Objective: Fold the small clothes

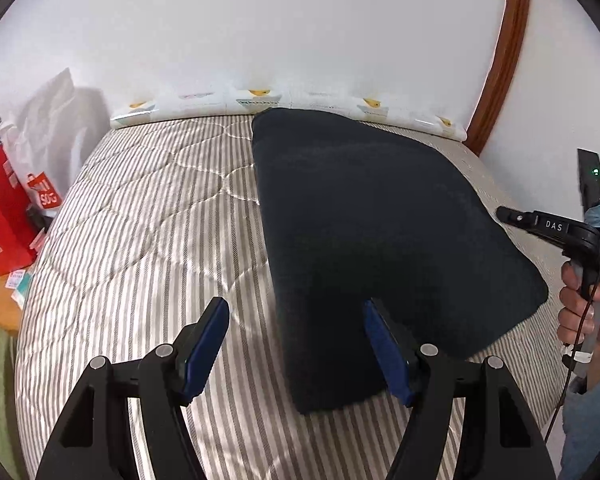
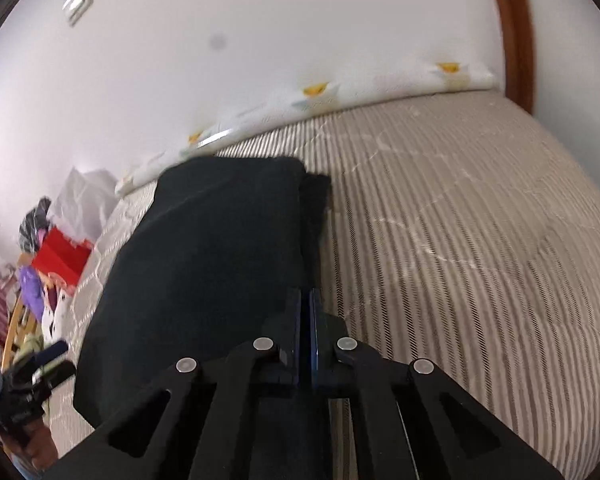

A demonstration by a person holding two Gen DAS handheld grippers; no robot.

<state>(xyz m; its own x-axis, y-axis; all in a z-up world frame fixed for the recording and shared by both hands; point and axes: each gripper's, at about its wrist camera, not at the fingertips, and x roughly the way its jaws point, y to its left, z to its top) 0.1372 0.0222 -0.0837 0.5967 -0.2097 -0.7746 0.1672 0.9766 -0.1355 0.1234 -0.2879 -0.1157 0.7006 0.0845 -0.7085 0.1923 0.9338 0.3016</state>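
While the dark garment (image 1: 380,232) lies flat on the striped mattress (image 1: 140,220), its long axis runs near-to-far toward the white wall (image 1: 260,20), with a narrower near end and what looks like a folded double edge along its right side in the right wrist view.

Left gripper (image 1: 296,344): jaws spread wide, nothing between them. The right finger sits over the garment's near end and the left finger over bare mattress, so the gripper straddles the garment's near left edge. Contact with the cloth cannot be confirmed.

Right gripper (image 2: 306,312): blue pads pressed together at the garment's near right edge. Whether cloth is pinched between them cannot be told; the dark fabric and black frame merge there. From the left wrist view this gripper hangs at the garment's right side, held by the person's hand (image 1: 580,300).

Judgement: the left gripper is better placed for the near left corner; a fold would likely carry it across the long axis, rightward.
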